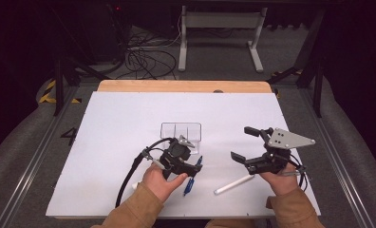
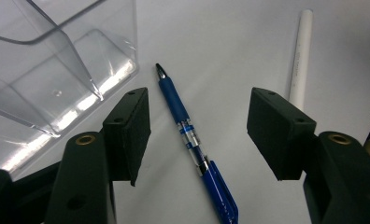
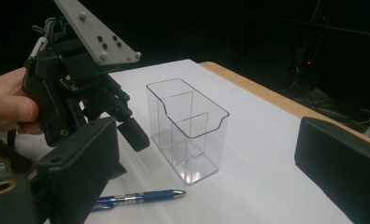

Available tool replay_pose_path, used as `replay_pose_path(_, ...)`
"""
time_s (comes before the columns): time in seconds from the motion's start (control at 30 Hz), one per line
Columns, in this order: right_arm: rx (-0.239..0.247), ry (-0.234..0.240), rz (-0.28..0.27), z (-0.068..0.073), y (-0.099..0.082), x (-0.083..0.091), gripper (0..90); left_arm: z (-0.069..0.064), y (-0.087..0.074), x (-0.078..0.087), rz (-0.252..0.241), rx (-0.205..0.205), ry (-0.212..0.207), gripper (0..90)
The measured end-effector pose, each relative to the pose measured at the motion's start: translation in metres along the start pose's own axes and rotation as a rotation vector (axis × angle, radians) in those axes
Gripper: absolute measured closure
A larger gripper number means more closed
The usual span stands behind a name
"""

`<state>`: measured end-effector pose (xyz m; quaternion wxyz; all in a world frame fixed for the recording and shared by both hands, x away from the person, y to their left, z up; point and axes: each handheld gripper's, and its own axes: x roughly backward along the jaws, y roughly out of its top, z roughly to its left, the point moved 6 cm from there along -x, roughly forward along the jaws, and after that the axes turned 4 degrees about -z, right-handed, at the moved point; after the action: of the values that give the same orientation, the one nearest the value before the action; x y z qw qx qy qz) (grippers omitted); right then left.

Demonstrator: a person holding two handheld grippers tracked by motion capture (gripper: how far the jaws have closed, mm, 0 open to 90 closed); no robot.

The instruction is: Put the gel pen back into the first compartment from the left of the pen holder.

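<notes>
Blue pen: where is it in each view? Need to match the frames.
High view: blue pen lies on the table right of the left gripper, low centre.
Left gripper view: blue pen runs diagonally through the centre, between the open jaws, untouched.
Right gripper view: blue pen lies flat at bottom left, tip pointing right.
Shared landmark: the clear plastic holder, just beyond the pen's tip.
</notes>
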<state>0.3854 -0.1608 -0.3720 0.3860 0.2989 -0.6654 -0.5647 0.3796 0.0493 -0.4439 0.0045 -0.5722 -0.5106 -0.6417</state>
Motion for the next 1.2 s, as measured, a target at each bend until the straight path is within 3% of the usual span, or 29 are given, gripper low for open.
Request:
replay_pose_path(0.3, -0.001, 0.001, -0.001, 0.0, 0.0, 0.0, 7.1, 0.0, -0.001, -0.006, 0.053, 0.041, -0.028, 42.0)
replay_pose_path(0.6, 0.001, 0.001, -0.003, 0.0, 0.0, 0.0, 7.1, 0.002, -0.002, -0.013, 0.07, 0.045, 0.0, 45.1)
replay_pose_path(0.8, 0.004, 0.001, -0.001, 0.0, 0.0, 0.0, 7.0, 0.004, -0.005, -0.022, 0.092, 0.003, 0.049, 50.2)
replay_pose_path(1.2, 0.008, 0.007, 0.0, 0.002, 0.0, 0.0, 6.9, 0.007, -0.008, -0.041, 0.125, 0.06, 0.038, 53.0)
